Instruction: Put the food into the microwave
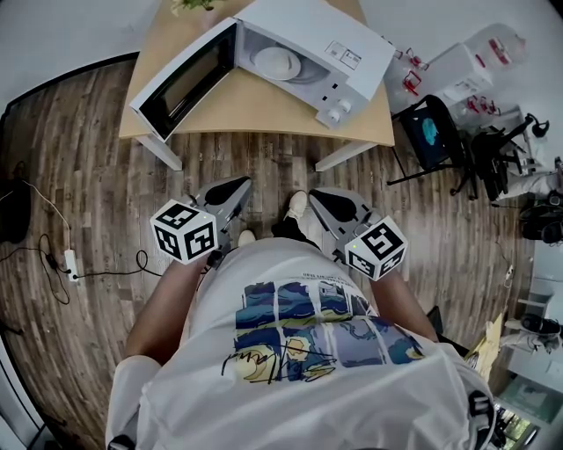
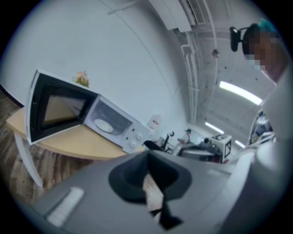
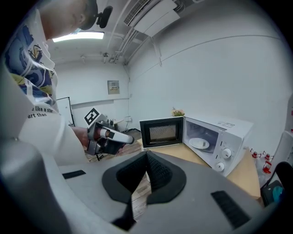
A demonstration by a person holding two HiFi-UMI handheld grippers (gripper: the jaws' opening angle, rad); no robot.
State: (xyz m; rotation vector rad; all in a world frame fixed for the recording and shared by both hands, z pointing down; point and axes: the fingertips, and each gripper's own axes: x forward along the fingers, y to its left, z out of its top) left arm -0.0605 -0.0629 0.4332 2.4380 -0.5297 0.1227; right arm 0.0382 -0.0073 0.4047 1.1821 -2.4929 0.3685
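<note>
A white microwave [image 1: 347, 54] stands on a wooden table [image 1: 255, 107] with its door [image 1: 180, 83] swung wide open to the left. Inside it lies a pale round plate [image 1: 276, 62]; I cannot tell what is on it. The plate [image 3: 199, 143] and the open door [image 3: 161, 132] also show in the right gripper view. I stand back from the table with both grippers held close to my body. My left gripper [image 1: 230, 189] is shut and holds nothing, its pads meeting [image 2: 147, 155]. My right gripper [image 1: 321, 200] is likewise shut and empty [image 3: 146, 154].
A black chair [image 1: 435, 132] and cluttered gear stand to the right of the table. A cable with a power strip [image 1: 70, 262] lies on the wood floor at the left. A small plant [image 1: 193, 4] sits at the table's back edge.
</note>
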